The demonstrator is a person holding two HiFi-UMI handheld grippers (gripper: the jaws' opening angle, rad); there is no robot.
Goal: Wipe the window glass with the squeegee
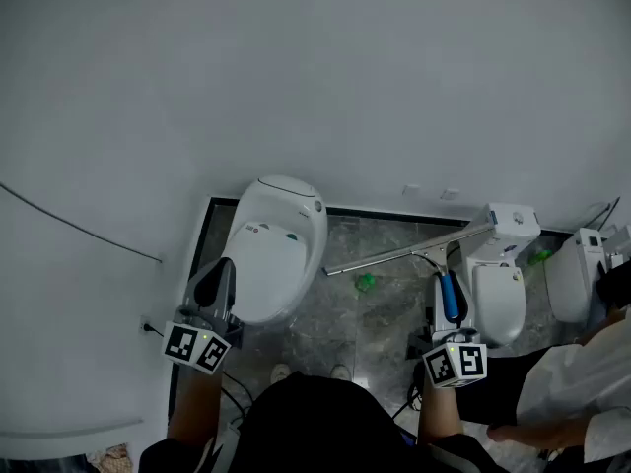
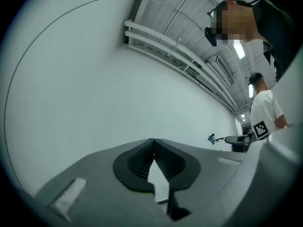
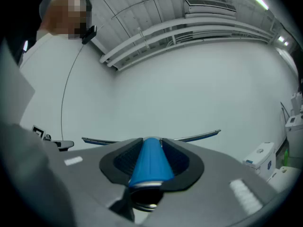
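The squeegee has a blue handle (image 1: 449,297) and a long thin metal blade (image 1: 404,254) that slants up to the right against the pale glass surface (image 1: 325,87). My right gripper (image 1: 449,313) is shut on the handle, which fills the jaws in the right gripper view (image 3: 150,162). There the blade (image 3: 201,136) sticks out to both sides just past the jaw tips. My left gripper (image 1: 219,286) is held lower left, apart from the squeegee. Its jaws meet at the tips (image 2: 152,142) with nothing between them and point at the bare pale surface.
A white toilet (image 1: 281,244) stands just beyond the left gripper, and two more (image 1: 503,289) (image 1: 575,276) stand to the right. A small green object (image 1: 366,282) lies on the marbled floor. A thin cable (image 1: 79,230) crosses the left wall. A person in white (image 1: 582,382) is at lower right.
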